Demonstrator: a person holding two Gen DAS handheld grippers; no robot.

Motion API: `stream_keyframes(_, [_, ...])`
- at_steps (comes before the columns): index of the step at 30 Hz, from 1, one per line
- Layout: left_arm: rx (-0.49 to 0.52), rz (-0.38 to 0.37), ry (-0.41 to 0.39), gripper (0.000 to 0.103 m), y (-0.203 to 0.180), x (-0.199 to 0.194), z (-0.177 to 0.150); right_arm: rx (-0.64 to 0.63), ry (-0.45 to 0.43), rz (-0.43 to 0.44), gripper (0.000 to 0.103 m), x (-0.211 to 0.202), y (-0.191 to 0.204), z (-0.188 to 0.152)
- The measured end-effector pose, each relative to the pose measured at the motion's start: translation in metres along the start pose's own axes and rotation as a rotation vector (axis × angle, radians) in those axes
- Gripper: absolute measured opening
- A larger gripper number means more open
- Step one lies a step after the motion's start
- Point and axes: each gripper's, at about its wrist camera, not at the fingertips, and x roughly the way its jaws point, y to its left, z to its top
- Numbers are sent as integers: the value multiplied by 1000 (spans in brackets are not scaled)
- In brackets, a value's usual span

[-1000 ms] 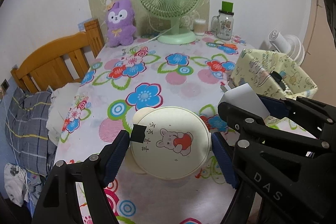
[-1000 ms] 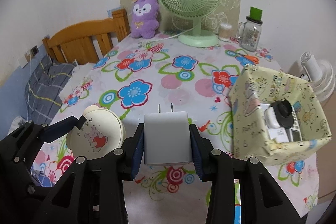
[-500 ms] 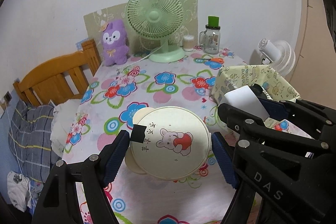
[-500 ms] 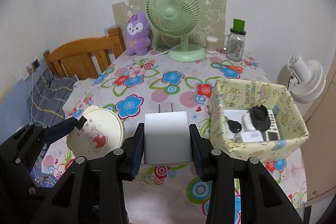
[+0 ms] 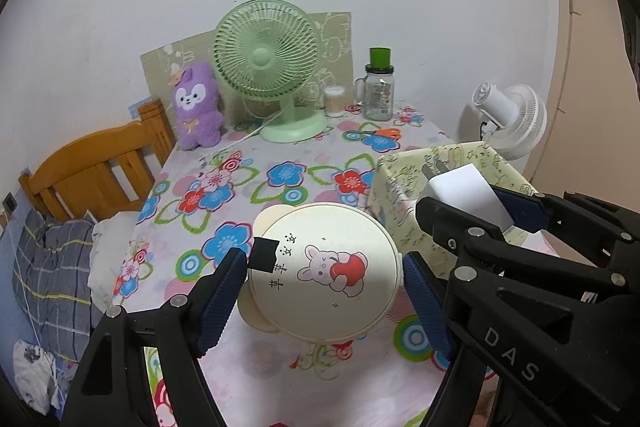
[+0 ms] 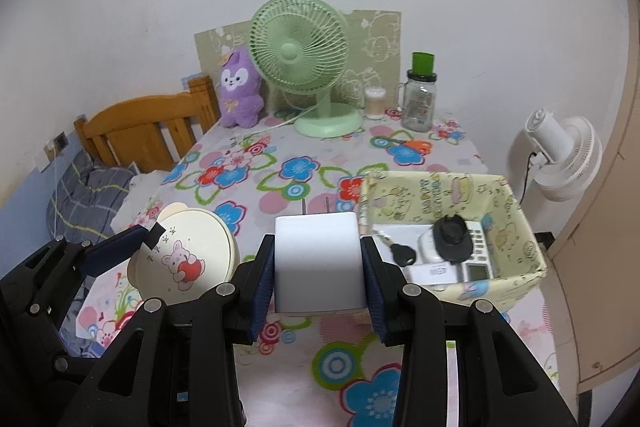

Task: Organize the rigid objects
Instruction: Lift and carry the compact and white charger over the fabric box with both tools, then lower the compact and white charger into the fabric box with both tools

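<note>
Left wrist view: left gripper (image 5: 322, 291), black w/ blue ribbed pads, is clamped on a round cream plastic case printed w/ a rabbit holding a red heart (image 5: 324, 273). Pads press its left and right edges; the case is carried above the flower-print tablecloth (image 5: 256, 187), printed face up and tilted toward the camera, small black tab at its left rim next to the left pad. Being round, it has no clear long axis; its print reads upright toward the camera. Right wrist view: right gripper (image 6: 318, 267) is closed on a white cube-shaped wall charger (image 6: 318, 259), pads flat on its left and right faces. Charger prongs point away from the camera, toward the far wall; body axis runs along the fingers. Charger is held above the cloth, just left of a pale yellow cartoon-print fabric storage box (image 6: 516, 223). Box sits at the table's right side and holds a black key (image 6: 402, 253), a white device w/ a black round cap (image 6: 450, 237) and a white remote-type unit w/ a screen (image 6: 476, 265). At the far edge: green desk fan (image 6: 300, 59), purple plush toy (image 6: 240, 91), glass jar w/ green lid (image 6: 420, 99). Both grippers are side by side, well apart from the far-edge items.
</note>
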Motion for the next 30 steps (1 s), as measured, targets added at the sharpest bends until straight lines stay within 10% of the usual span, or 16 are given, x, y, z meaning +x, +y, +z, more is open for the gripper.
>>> stream_keyframes(30, [48, -73, 15, 81, -64, 57, 51, 62, 15, -76, 43, 31, -89, 29])
